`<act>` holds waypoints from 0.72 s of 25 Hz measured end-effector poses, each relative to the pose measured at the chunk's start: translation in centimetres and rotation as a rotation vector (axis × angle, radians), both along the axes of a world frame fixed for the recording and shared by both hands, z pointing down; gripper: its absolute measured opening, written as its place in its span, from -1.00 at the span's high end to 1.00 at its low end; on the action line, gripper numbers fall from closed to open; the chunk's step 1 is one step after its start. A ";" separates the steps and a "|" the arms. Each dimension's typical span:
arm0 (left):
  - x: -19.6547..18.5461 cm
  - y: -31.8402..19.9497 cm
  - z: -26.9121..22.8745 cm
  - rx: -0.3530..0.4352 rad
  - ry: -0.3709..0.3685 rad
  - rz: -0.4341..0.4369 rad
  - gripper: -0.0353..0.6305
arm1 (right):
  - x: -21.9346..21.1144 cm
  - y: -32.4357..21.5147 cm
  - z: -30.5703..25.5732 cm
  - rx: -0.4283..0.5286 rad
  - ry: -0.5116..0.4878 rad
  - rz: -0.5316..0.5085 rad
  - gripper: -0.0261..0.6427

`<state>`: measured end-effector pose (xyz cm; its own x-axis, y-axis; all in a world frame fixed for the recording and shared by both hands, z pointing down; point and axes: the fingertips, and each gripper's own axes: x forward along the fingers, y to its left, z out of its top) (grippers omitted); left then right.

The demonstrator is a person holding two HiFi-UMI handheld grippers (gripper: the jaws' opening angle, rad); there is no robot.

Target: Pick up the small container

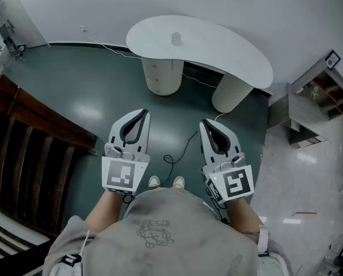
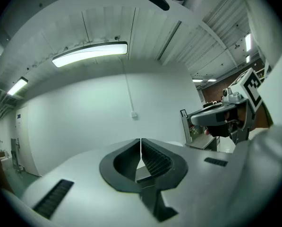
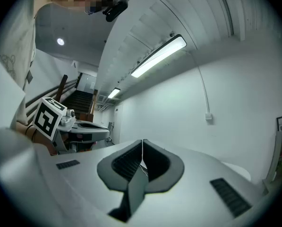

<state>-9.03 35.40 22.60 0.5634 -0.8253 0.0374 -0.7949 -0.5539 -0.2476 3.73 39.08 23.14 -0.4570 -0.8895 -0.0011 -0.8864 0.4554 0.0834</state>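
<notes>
White table (image 1: 228, 50) with small container (image 1: 176, 38) head-view only; left gripper (image 1: 143, 113), right gripper (image 1: 204, 122) clenched, empty.

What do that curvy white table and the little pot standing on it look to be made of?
The kidney-shaped white table looks like painted or laminated board: its top is smooth, matt and even in colour, with no grain showing. The small pale container on it is too small to tell, perhaps plastic or ceramic.
</notes>
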 end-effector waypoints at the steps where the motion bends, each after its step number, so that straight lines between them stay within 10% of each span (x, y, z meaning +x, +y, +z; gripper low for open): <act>1: 0.2 0.0 0.0 -0.001 0.000 -0.002 0.83 | 0.2 0.0 0.0 0.002 -0.005 0.000 0.83; 18: 4.9 0.4 1.0 -0.007 -0.020 -0.037 0.83 | 5.6 0.3 0.3 0.017 -0.033 -0.015 0.83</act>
<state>-4.15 35.84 23.63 0.5312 -0.8455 0.0540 -0.8100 -0.5255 -0.2601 9.34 39.37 23.48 -0.4698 -0.8822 -0.0311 -0.8819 0.4674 0.0622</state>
